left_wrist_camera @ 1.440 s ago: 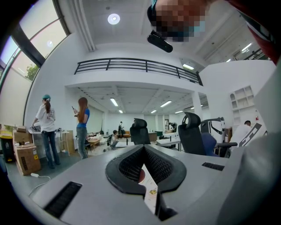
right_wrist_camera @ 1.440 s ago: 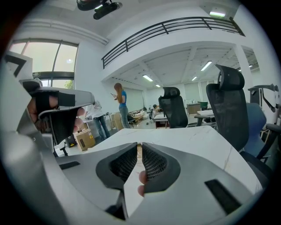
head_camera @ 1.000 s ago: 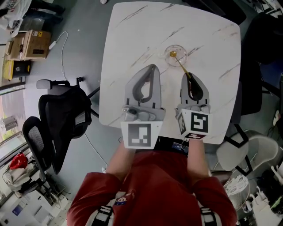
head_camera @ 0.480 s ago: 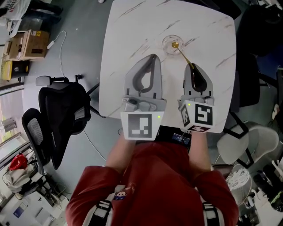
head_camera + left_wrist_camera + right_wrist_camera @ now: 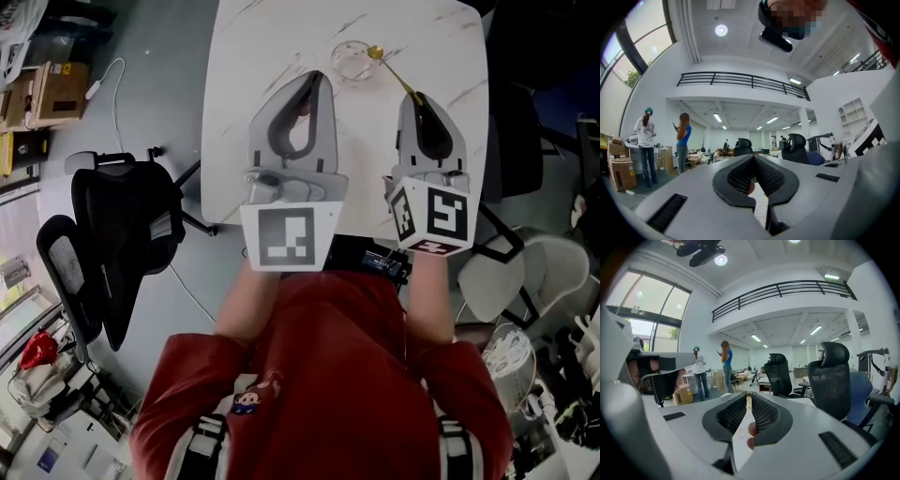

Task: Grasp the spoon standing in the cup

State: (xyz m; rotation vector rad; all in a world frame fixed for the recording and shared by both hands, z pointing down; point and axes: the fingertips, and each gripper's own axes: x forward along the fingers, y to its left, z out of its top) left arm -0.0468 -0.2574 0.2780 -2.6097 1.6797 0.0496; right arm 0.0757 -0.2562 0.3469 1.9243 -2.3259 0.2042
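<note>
A person in a red top [image 5: 319, 375] is standing at the near edge of a white table with grey marble lines [image 5: 225, 141]. The person is holding one grey gripper in each hand, out over the table.

The left gripper [image 5: 314, 77] is hanging over the middle of the table. Its jaws are pressing together at the tips, and the left gripper view [image 5: 753, 158] is showing nothing between them.

The right gripper [image 5: 419, 97] is reaching toward the far right part of the table. Its jaws are squeezing the handle of a thin gold spoon [image 5: 394, 73]. In the right gripper view [image 5: 748, 400] the pale handle [image 5: 748, 404] is sticking up from between the closed tips.

The spoon is slanting away from the right gripper toward the far left. Its round end is sitting at the right side of the rim of a small clear glass cup [image 5: 349, 64]. From above I cannot tell if that end is inside the cup or only beside it. The cup is standing on the table near the far edge, just beyond the left gripper's tips.

A black office chair [image 5: 122, 216] is standing on the grey floor to the left of the table. A brown cardboard box [image 5: 42, 94] is lying farther off on the left.
</note>
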